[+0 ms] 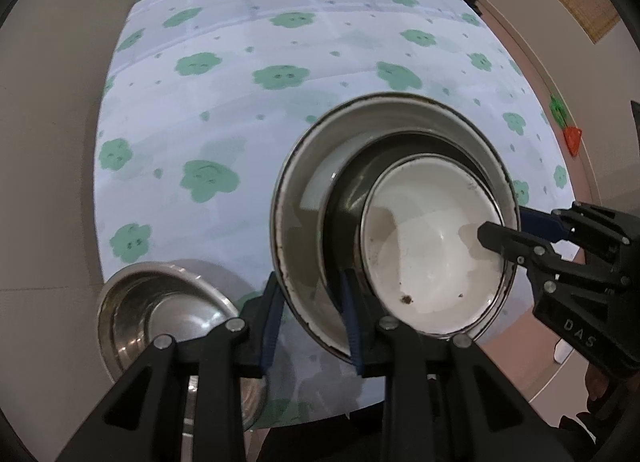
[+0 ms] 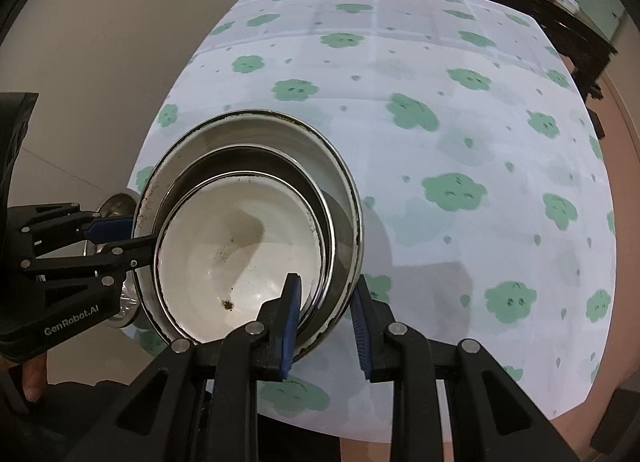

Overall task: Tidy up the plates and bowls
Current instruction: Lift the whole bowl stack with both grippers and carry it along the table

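Steel comes first at the far left of the left wrist view: a lone round bowl (image 1: 160, 314) of dull, scuffed metal sits at the near edge of the table (image 1: 240, 122), whose smooth pale-blue cloth is printed with green flower shapes. Right of it, the left gripper (image 1: 312, 322) has its blue ribbed pads on either side of the wall of a large steel basin (image 1: 304, 190), one pad outside and one inside, closed on that thin rim. The basin is round and deep, with dark specks along its lip. Nested in it is a darker metal bowl (image 1: 344, 198), and inside that a white enamel bowl (image 1: 432, 246), glossy, steel-rimmed, with brown crumbs on its bottom. The stack is tilted toward the cameras, and whether it rests on the cloth cannot be told.

In the right wrist view, the right gripper (image 2: 326, 314) straddles the opposite side of the stack: its left pad lies inside the white bowl, its right pad outside the basin's wall, the fingers pinched across all three rims.
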A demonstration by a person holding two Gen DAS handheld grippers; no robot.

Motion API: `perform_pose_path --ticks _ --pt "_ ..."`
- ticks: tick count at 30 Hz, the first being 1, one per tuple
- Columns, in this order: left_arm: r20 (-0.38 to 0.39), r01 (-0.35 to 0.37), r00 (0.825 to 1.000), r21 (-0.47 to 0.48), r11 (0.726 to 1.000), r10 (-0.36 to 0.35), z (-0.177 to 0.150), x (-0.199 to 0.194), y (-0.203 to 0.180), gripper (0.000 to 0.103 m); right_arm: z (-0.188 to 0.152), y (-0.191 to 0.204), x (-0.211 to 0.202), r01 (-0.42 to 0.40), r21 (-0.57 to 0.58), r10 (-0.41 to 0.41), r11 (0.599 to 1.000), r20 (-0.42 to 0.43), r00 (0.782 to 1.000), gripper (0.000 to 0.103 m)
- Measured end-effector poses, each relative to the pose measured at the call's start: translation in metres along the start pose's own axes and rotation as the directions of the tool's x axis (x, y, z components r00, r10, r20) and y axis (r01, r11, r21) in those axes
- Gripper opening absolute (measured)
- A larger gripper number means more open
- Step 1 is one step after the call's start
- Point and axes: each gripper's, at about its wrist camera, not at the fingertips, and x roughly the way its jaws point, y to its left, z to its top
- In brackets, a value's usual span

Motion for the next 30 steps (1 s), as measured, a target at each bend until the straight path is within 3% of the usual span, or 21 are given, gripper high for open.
perform_pose_path --ticks 30 --pt "0.046 -0.03 0.998 -0.197 0.98 0.04 -0.044 -0.035 0.109 0.026 0.033 0.118 0.016 -0.048 -0.21 0.041 0.976 -0.038 0.998 0.027"
